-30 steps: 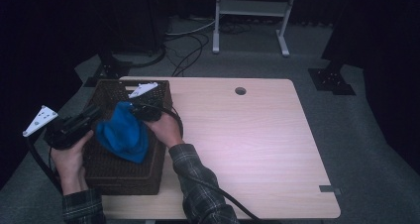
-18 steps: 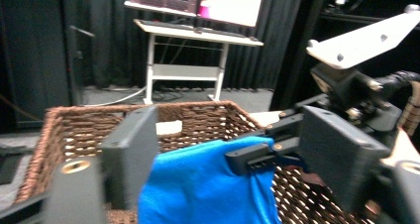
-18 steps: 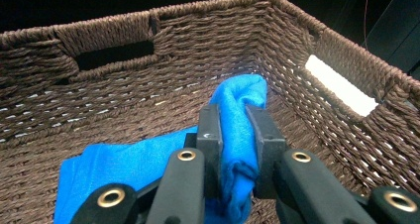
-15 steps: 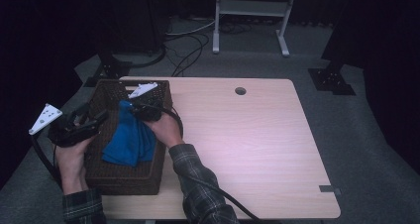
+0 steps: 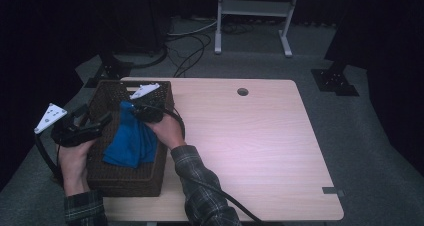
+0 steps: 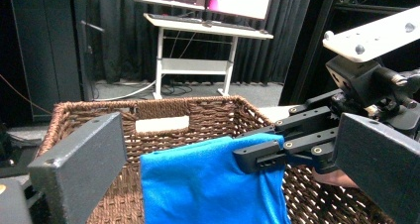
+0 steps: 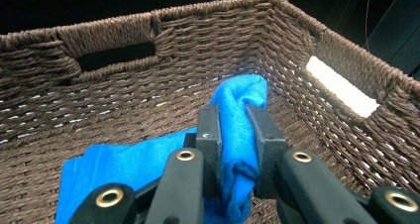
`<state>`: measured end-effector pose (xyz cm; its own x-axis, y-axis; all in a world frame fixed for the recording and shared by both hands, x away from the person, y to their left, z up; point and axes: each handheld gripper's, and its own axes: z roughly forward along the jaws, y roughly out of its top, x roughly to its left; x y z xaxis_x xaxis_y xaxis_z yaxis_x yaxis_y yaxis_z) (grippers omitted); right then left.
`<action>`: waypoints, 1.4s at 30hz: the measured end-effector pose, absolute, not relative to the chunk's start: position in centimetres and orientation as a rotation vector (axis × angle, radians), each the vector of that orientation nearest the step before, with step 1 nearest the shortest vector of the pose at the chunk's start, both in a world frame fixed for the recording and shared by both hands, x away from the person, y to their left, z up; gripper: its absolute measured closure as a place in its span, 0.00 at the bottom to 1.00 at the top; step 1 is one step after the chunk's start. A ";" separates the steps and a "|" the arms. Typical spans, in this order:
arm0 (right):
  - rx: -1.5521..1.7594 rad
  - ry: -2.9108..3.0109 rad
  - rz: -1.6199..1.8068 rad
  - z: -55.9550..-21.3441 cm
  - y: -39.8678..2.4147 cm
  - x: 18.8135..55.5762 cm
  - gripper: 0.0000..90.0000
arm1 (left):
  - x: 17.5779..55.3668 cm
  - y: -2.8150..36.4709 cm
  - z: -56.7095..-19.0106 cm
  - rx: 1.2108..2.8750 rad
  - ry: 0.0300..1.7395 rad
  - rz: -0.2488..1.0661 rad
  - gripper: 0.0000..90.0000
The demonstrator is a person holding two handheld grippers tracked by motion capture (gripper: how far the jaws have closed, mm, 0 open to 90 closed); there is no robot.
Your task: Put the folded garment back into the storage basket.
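Right tongs (image 7: 233,149) pinch our soft, light blue cloth (image 5: 131,141) by a bunched edge over the basket (image 5: 112,183); left tongs (image 6: 223,184) just opened wide, empty.

A blue cloth (image 5: 131,138) is being held over a brown wicker basket (image 5: 125,178) by the right hand-held gripper (image 5: 136,109); the left hand-held gripper's (image 5: 102,123) jaws have just been opening.

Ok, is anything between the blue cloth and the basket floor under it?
Nothing visible. The blue cloth hangs from the right tool, shut on its upper edge, and already drapes into the wicker basket. The left tool has just opened, clear of the cloth.
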<state>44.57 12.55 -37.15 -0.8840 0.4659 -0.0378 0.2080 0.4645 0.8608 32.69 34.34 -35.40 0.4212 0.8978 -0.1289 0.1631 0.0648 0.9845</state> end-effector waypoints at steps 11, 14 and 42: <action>0.590 2.447 1.402 -37.1 12.5 44.7 0.75 | 32.7 34.2 -35.4 1.422 1.021 0.738 0.00; 0.616 2.448 1.444 -37.1 12.3 45.0 0.61 | 32.7 34.2 -35.4 1.423 1.018 0.736 0.00; 0.577 2.375 1.521 -36.8 11.5 44.6 0.00 | 32.8 33.9 -35.4 1.453 1.001 0.768 0.00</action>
<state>44.57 11.51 -36.80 -0.8867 0.4624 -0.0061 0.1878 0.3721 0.9090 32.81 33.89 -35.37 0.4217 0.9030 -0.0825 0.1543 0.0181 0.9879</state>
